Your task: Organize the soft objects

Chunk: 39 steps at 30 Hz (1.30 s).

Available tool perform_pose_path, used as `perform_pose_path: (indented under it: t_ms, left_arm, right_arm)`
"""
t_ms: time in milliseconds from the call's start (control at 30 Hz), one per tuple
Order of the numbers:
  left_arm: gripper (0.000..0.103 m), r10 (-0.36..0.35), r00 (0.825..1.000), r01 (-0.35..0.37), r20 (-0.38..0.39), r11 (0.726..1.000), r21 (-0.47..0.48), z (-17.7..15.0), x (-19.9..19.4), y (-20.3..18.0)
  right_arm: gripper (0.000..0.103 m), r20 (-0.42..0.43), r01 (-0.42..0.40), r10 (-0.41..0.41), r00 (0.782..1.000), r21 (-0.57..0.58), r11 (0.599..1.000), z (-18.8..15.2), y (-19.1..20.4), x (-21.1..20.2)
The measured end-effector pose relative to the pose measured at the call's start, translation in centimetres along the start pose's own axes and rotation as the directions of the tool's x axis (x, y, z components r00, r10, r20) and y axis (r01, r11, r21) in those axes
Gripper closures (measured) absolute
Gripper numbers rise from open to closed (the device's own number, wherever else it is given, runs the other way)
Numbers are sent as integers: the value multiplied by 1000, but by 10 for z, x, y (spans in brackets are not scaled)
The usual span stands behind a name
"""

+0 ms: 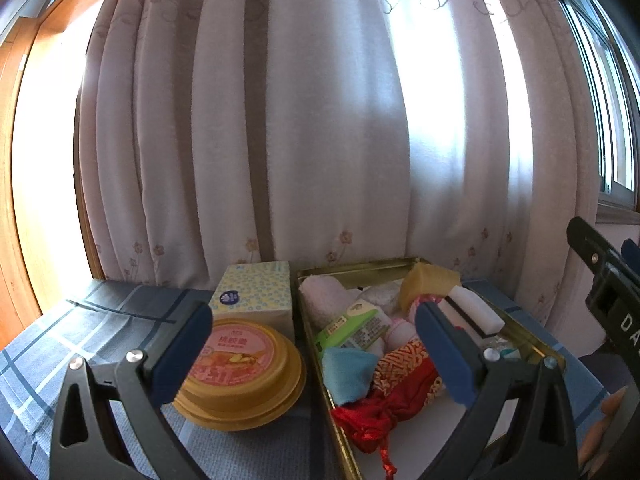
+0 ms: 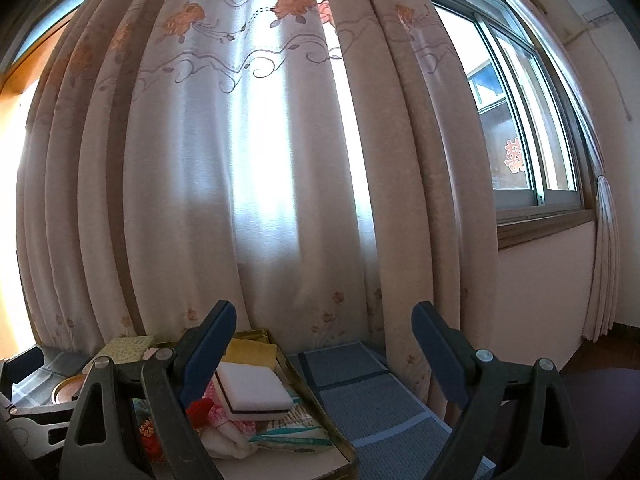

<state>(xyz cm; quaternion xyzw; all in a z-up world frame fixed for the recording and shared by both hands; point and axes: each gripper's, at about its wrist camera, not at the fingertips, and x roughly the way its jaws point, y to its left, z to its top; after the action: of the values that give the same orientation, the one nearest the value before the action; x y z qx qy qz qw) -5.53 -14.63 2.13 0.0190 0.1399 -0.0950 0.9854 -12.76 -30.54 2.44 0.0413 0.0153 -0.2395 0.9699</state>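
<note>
Two grippers, left gripper (image 1: 316,348) jaws spread empty, right gripper (image 2: 324,344) likewise, gold tray (image 1: 352,274) holding white sponge (image 1: 476,310)

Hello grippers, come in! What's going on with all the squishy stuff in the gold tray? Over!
Left gripper open, empty. Right gripper open, empty. White sponge resting atop pile in gold tray. Nothing blocking.

**Much of the tray's load sat out of sight**

The left gripper's right finger (image 1: 444,352) covered part of the red pouch (image 1: 384,412) and the pink items behind it. The tissue box (image 1: 256,292) stood half hidden behind the yellow bowl (image 1: 240,376). The bowl's lid print was too blurred to read. The gold tray (image 2: 340,436) ran off the bottom edge in the right wrist view.
</note>
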Motion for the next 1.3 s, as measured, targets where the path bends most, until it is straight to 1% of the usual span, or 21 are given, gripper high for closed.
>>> perform_pose_path:
  t_ms: [467, 1300]
  left_arm:
    - [0, 17, 1000, -17, -6, 1000, 1, 0, -1, -1]
    - [0, 23, 1000, -23, -9, 1000, 16, 1, -3, -1]
  right_arm:
    - [12, 5, -2, 2, 1000, -1, 1000, 0, -1, 0]
    - [12, 11, -6, 6, 1000, 4, 1000, 0, -4, 1]
